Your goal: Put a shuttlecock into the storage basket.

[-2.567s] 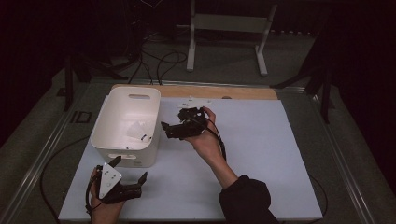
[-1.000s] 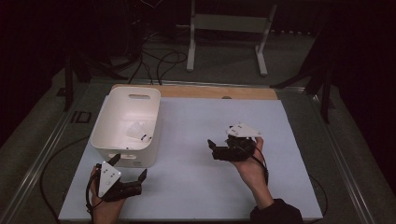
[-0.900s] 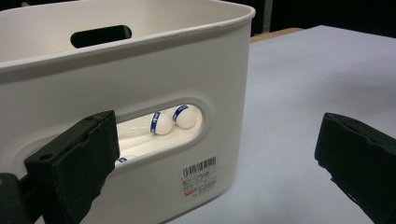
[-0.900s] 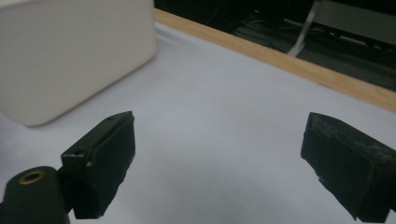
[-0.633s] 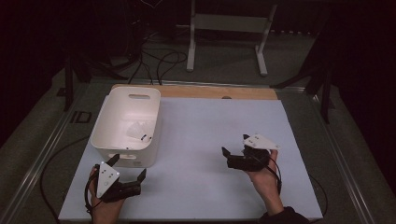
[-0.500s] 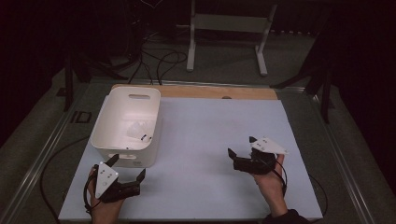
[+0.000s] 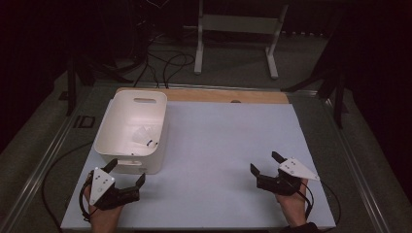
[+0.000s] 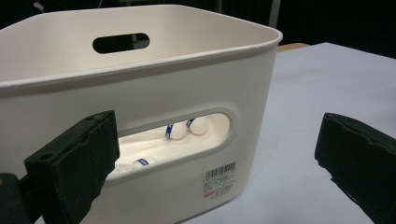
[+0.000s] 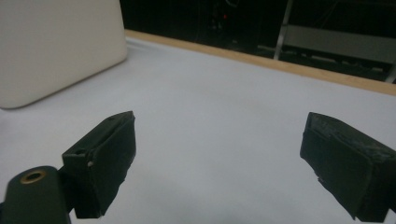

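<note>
Table (image 7: 218, 145): your white work surface, with a wooden strip along its far edge.
Bin (image 7: 132, 128): a white tub with handle slots, standing upright on the table's left half, near the front-left corner. In your left gripper view (image 8: 140, 93) its near wall sits close in front of the jaws, barcode sticker at the lower right.
Left gripper (image 7: 127, 174): you hold it at the front-left of the table, just in front of the bin's near wall. Its jaws are spread wide with nothing between them, and they point at the bin.
Right gripper (image 7: 263, 162): you hold it at the front-right of the table, well apart from the bin. Its jaws stand wide apart over bare table, gripping nothing.
Contents (image 8: 180, 130): small white pieces with blue marks lie on the bin's floor, seen through the near handle slot; from the high view (image 7: 143, 136) they sit right of its middle. You cannot tell what they are.
</note>
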The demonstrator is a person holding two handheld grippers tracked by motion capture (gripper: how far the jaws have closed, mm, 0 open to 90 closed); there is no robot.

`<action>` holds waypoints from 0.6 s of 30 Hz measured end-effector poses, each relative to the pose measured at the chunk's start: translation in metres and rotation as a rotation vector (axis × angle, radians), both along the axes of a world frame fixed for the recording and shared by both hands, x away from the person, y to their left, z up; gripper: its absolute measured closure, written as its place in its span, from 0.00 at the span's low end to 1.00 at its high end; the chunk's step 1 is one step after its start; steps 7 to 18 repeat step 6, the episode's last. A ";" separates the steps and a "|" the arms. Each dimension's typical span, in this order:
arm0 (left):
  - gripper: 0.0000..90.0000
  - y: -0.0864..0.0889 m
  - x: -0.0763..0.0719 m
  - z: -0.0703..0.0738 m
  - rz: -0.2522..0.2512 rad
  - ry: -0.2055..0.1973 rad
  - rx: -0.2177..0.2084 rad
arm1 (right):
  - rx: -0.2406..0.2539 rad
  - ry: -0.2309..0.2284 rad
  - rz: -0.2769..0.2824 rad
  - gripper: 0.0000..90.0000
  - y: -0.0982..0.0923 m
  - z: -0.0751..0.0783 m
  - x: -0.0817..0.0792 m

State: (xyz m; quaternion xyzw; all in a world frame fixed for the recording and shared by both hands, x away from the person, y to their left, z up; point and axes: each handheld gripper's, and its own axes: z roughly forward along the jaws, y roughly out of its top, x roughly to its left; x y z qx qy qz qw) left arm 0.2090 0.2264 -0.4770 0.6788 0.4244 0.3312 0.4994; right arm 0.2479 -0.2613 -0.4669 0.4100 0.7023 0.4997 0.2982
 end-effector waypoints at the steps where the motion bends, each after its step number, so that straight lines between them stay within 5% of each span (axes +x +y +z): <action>1: 0.01 0.001 0.000 0.000 -0.001 0.001 0.001 | 0.006 -0.011 -0.001 0.12 -0.001 0.000 -0.001; 18: 0.01 0.001 0.001 -0.001 0.004 0.003 -0.001 | 0.014 -0.035 -0.012 0.12 -0.003 -0.001 -0.003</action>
